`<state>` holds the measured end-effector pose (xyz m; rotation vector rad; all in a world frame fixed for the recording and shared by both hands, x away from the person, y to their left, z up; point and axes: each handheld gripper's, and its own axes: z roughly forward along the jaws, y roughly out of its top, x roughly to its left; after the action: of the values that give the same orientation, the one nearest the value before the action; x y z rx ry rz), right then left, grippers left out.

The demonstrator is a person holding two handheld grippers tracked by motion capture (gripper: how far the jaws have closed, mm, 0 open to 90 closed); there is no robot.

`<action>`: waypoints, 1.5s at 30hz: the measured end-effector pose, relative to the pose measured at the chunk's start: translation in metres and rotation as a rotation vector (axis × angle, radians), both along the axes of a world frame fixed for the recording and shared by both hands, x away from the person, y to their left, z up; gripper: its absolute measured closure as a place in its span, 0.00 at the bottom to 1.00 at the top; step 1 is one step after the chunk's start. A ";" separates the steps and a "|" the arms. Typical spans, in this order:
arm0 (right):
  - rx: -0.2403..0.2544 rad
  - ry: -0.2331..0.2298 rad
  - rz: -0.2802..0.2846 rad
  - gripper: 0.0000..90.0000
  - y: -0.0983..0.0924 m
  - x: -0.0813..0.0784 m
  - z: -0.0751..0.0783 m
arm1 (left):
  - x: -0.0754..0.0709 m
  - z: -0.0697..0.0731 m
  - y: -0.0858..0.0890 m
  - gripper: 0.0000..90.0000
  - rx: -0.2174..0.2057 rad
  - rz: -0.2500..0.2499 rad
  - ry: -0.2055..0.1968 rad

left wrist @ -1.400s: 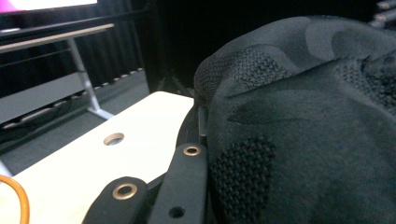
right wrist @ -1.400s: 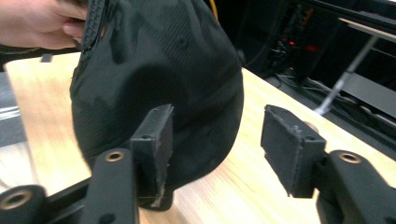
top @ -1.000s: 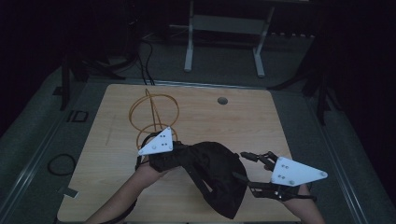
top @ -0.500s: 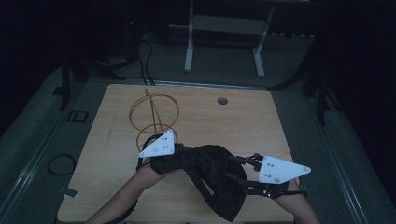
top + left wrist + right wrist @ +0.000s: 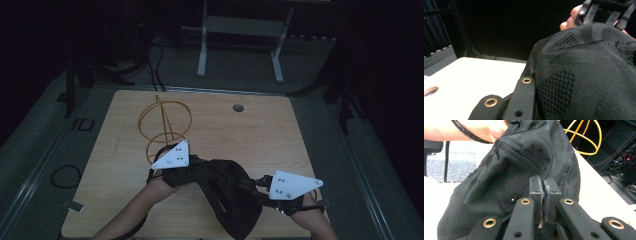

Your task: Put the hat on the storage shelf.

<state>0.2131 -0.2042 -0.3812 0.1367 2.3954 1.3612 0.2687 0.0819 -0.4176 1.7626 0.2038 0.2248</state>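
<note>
Here, strung between the two grippers: a black knitted-mesh fabric garment [image 5: 225,192], long axis running from the left gripper [image 5: 172,167] down and across to the right gripper [image 5: 265,184], slack lower end sagging toward the near table edge. Raised at the left gripper's end, drooping past the right one.

In the right gripper view, jaws pressed together with a thin fold of the black fabric [image 5: 524,170] pinched between the pads, the rest of the cloth rising ahead of the right gripper [image 5: 545,195] like a tent. Beyond it, a yellow wire-frame globe-shaped stand [image 5: 584,137] and a bare forearm with a dark wristband [image 5: 474,130].

In the left gripper view, one black jaw visible at the bottom, the cloth [image 5: 586,75] bunched right against it and covering the other side; cannot tell how far apart the jaws stand, nor whether they grip. Farther off, above the cloth, the other gripper and fingers.

From above, forearms angled inward from the bottom edge, over the light wooden table [image 5: 280,135]. Wire stand [image 5: 165,122] just beyond the left gripper.
</note>
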 end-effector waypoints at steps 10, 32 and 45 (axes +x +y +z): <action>0.112 0.039 -0.006 0.97 -0.010 -0.001 0.012 | -0.003 0.003 0.003 0.89 -0.006 0.061 -0.050; 0.265 -0.037 -0.237 0.98 -0.023 0.032 0.061 | -0.032 -0.011 0.084 0.51 0.080 0.399 -0.076; 0.285 -0.067 -0.266 0.97 0.027 0.074 0.102 | -0.050 -0.049 0.136 0.29 0.087 0.599 -0.007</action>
<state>0.2875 -0.1769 -0.2790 0.4612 2.0317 1.5398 0.2189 0.2184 -0.4671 1.7476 0.7263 0.6779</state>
